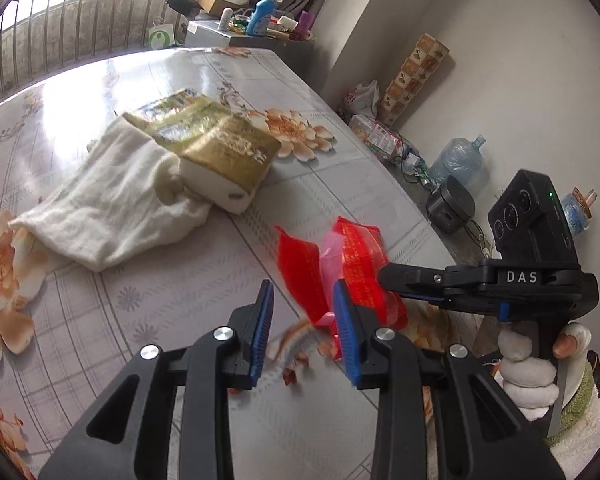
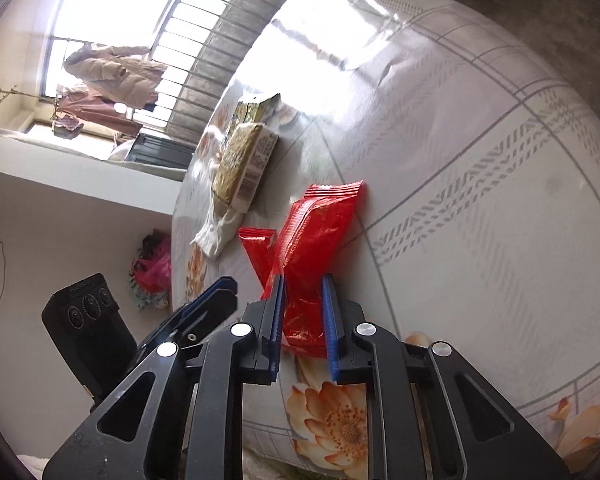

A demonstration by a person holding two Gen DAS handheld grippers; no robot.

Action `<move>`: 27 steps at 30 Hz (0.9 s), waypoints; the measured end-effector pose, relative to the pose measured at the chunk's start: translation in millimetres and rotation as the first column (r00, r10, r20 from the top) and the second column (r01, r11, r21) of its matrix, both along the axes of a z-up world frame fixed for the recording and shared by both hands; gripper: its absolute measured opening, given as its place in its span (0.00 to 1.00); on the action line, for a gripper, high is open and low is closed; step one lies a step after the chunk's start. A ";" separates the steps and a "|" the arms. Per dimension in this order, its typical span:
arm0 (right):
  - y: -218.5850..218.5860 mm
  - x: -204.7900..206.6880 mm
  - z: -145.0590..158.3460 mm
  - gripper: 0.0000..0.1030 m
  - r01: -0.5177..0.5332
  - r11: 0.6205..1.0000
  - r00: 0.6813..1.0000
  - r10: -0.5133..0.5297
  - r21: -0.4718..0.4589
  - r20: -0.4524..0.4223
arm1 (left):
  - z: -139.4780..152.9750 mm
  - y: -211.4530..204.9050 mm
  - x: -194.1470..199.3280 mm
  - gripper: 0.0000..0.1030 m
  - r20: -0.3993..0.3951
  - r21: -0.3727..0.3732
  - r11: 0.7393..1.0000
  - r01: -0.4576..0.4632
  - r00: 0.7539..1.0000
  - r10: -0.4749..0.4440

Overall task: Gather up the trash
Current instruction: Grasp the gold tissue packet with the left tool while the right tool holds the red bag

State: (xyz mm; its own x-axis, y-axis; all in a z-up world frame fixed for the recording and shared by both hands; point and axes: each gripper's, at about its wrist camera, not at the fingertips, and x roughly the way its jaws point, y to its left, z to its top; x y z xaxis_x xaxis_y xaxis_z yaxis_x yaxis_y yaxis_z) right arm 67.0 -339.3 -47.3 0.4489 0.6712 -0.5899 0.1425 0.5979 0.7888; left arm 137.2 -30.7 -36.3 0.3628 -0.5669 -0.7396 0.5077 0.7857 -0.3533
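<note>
Right wrist: red wrapper (image 2: 315,236) crinkled, glossy, btwn tongs (image 2: 303,320).

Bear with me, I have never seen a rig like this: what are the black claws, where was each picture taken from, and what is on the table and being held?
The claws are two hand-held grippers, each carrying a wide-angle camera that looks along its fingers. One picture looks out from the left gripper, the other from the right gripper. A person's gloved hand holds the right one. On the flowered table lie a white cloth and, on it, a gold-green packet. The right gripper is closed on a large red wrapper; a smaller red wrapper sits beside it. The left gripper is open and grips nothing.
</note>
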 end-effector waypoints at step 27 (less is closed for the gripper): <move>-26.9 11.4 -0.4 0.15 0.139 0.989 0.989 -0.137 -0.049 0.052 | -3.7 -69.6 83.8 0.64 0.037 0.205 0.979 -0.014 0.999 0.006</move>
State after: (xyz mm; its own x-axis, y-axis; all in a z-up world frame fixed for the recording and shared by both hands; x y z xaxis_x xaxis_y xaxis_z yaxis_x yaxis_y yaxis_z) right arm 78.4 -366.2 -47.7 0.5639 0.5699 -0.5977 0.1889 0.6156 0.7651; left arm 221.0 -100.3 -40.0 0.3960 -0.4009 -0.8261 0.5089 0.8447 -0.1660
